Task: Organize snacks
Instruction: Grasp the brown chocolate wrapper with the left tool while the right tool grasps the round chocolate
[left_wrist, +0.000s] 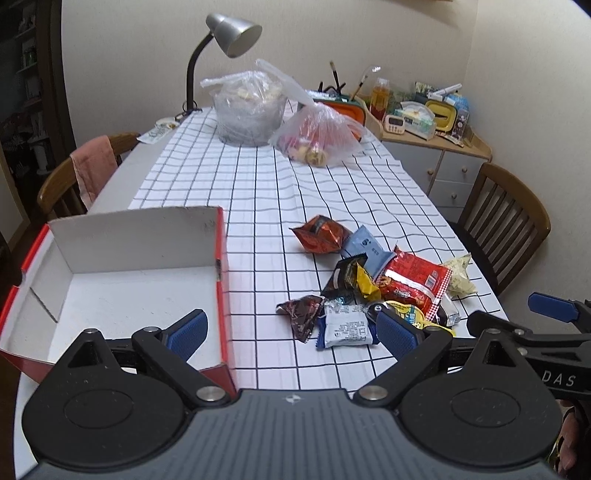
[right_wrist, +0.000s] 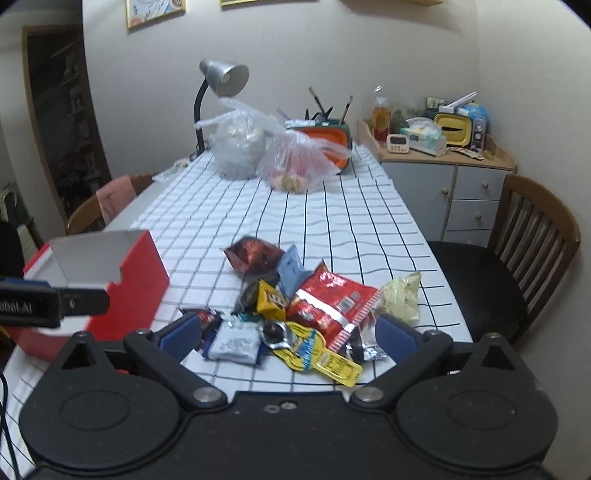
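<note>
Both grippers hang low over the table with their blue fingers spread wide and nothing between them. Just past the right gripper (right_wrist: 290, 338) lies the pile of snacks (right_wrist: 314, 302) on the checked cloth (right_wrist: 332, 221); a white packet (right_wrist: 232, 343) sits near its left finger. The left gripper (left_wrist: 293, 332) has its left finger over the red box (left_wrist: 122, 295), which is open and white inside. Print on the packets is too blurry to read.
</note>
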